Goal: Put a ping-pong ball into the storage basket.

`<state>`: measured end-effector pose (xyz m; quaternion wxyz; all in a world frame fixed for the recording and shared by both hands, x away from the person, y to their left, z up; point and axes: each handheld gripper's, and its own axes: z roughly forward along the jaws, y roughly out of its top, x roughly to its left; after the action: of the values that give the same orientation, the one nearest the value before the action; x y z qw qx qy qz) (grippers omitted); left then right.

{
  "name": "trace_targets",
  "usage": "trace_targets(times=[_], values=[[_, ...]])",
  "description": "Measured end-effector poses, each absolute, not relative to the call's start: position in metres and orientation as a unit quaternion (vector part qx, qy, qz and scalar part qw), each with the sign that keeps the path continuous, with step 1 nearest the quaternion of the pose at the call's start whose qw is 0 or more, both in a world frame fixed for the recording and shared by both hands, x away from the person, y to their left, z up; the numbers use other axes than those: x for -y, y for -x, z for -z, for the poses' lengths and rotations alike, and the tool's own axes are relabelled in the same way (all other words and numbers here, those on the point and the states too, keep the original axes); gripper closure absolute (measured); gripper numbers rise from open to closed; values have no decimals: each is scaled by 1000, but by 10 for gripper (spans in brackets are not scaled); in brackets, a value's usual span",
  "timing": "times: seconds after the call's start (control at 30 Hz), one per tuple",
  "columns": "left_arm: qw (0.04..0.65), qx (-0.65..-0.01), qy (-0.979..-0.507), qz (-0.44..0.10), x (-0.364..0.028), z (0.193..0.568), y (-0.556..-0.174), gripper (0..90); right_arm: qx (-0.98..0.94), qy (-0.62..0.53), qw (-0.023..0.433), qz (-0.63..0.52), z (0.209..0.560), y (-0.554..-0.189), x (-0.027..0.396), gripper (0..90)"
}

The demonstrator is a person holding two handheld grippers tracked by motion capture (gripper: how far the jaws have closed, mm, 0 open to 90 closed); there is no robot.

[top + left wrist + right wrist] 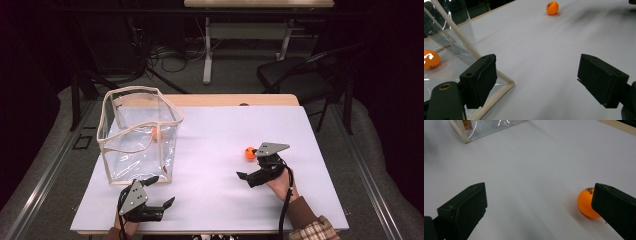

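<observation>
Both grippers rest low over the white table [215, 200] with jaws spread wide: left gripper [156, 190] beside the clear bag's [137, 135] near corner, right gripper [248, 164] beside the loose orange ball [250, 152]. One jaw partly hides this ball. Another orange ball [431, 59] lies inside the bag.

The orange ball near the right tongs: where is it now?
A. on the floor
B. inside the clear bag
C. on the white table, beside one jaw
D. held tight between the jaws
C: the orange ball lies on the white table beside one jaw of the open right tongs, not clamped.
</observation>
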<state>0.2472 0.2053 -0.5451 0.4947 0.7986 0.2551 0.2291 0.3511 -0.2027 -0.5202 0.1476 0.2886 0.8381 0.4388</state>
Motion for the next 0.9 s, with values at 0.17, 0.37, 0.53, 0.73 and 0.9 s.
trace_targets(times=[0.17,0.37,0.53,0.73,0.9], values=[[494,-256,-798,-230,-206,545,-247,159,-833,-299,154,-439,521,-357,207,0],[494,-256,-799,-229,-206,545,-247,159,-829,-308,160,-439,521,-365,211,0],[494,-260,-797,-230,-207,545,-248,159,-824,-323,162,-436,522,-373,213,0],[494,-256,-799,-229,-205,545,-248,159,-822,-332,160,-433,523,-380,216,0],[494,-257,-798,-230,-207,545,-248,159,-822,-339,158,-430,525,-385,218,0]])
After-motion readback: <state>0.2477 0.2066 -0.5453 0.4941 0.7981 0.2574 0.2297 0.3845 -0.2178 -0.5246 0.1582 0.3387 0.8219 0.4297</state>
